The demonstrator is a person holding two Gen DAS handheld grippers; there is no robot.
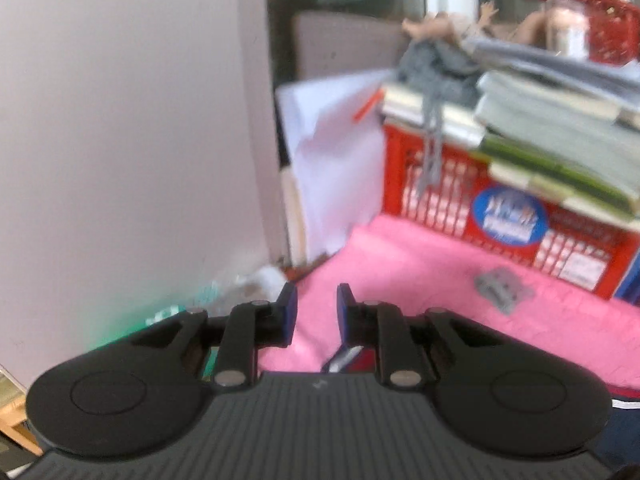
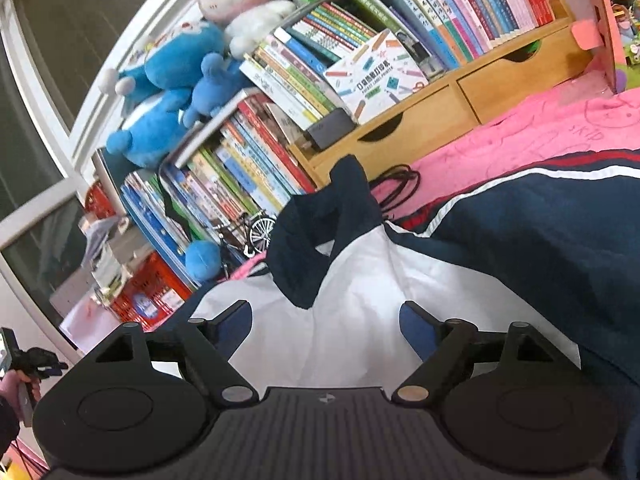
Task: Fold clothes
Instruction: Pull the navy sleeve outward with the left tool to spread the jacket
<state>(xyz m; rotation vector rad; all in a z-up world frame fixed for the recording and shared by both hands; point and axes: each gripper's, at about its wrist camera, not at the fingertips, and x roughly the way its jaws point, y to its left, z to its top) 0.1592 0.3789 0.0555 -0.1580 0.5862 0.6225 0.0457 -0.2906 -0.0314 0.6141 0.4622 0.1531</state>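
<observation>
Pink cloth covers the bench, and crowded rows of colourful books with blue plush toys rise beyond the right tongs. Those tongs stand wide apart with nothing pinched, hovering directly over the white panel of a navy, white and red jacket whose dark collar lies just ahead of them. Narrowly parted and gripping nothing, the left tongs point over bare pink cloth toward a red plastic crate stacked with books, a small grey object lying ahead to their right.
</observation>
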